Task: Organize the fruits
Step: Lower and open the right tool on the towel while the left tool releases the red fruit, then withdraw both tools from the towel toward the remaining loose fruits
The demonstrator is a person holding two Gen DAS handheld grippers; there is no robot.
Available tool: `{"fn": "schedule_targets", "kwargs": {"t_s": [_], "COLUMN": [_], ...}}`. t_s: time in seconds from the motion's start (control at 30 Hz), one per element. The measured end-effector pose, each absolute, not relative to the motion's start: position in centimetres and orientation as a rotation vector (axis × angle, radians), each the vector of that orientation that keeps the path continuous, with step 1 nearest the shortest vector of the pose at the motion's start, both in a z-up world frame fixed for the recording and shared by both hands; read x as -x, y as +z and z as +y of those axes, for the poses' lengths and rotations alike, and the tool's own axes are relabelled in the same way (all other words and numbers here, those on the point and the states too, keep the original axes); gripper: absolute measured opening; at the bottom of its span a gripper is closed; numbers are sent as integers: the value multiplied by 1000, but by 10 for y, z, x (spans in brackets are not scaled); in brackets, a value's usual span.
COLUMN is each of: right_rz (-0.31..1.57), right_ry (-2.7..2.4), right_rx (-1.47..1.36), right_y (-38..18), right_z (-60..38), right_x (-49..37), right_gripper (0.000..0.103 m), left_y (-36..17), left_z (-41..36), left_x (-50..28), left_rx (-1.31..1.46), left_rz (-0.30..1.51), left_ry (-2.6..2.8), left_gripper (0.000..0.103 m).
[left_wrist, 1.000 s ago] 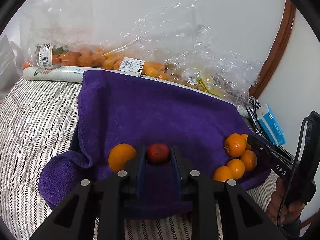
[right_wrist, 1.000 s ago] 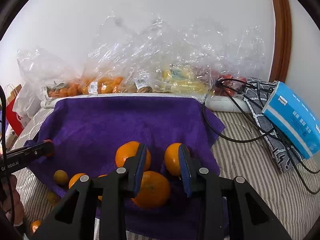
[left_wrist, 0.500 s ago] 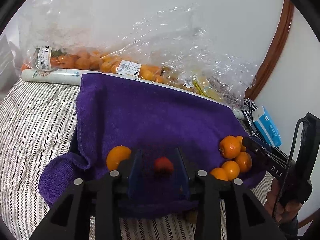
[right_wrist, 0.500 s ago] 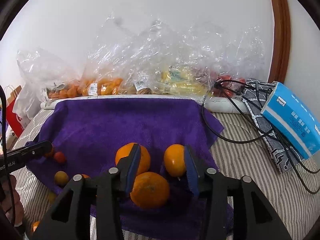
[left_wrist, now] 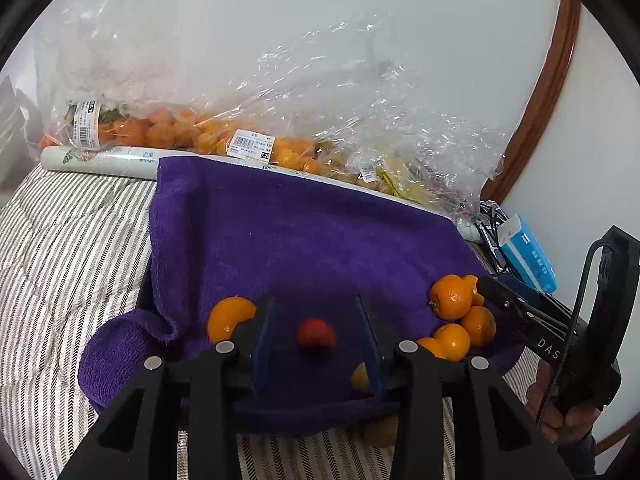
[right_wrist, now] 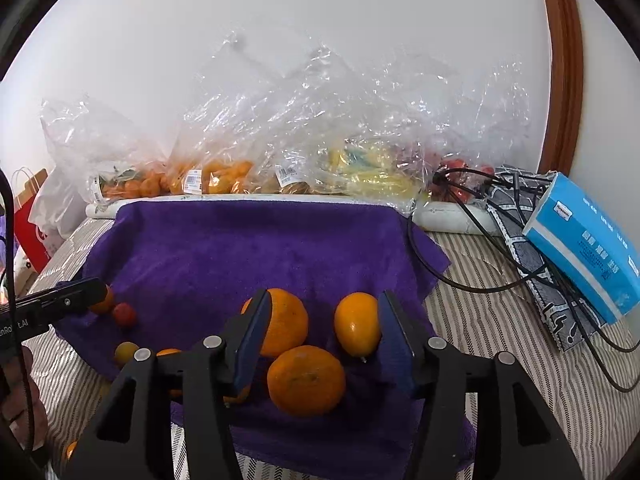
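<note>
Both releases confirmed. The left gripper (left_wrist: 316, 344) jaws, clamped on the small red fruit (left_wrist: 316, 338) a second ago, are opening; it now lies free between them on the purple towel (left_wrist: 300, 240). The right gripper (right_wrist: 320, 336) jaws are likewise parting, the oval orange fruit (right_wrist: 357, 324) beside the right pad, unpinched. Judged: two placements done; loose fruit at the towel's near edge remains.
</note>
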State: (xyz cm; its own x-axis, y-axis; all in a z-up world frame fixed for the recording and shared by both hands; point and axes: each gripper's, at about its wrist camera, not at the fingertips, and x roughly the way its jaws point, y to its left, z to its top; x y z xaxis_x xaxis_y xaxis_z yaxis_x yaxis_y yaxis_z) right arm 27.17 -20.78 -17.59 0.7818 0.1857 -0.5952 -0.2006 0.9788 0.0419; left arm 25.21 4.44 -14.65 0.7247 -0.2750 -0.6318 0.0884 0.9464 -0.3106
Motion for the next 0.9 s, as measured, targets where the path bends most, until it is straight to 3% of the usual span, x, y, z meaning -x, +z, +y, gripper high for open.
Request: {"fn": "schedule_targets", "kwargs": {"t_s": [0.5, 0.9], "right_rz": [585, 547], "right_ry": [240, 248], "right_rx": [25, -15], "right_y": [-164, -157], "right_z": [-201, -194], "right_x": [-256, -235], "right_gripper": [75, 75], "left_y": [-144, -138], "left_z": [46, 41], "left_x": [-245, -233], "left_rx": [264, 206], "left_rz": [707, 642], "left_ry": [-176, -125], "left_gripper": [39, 39]}}
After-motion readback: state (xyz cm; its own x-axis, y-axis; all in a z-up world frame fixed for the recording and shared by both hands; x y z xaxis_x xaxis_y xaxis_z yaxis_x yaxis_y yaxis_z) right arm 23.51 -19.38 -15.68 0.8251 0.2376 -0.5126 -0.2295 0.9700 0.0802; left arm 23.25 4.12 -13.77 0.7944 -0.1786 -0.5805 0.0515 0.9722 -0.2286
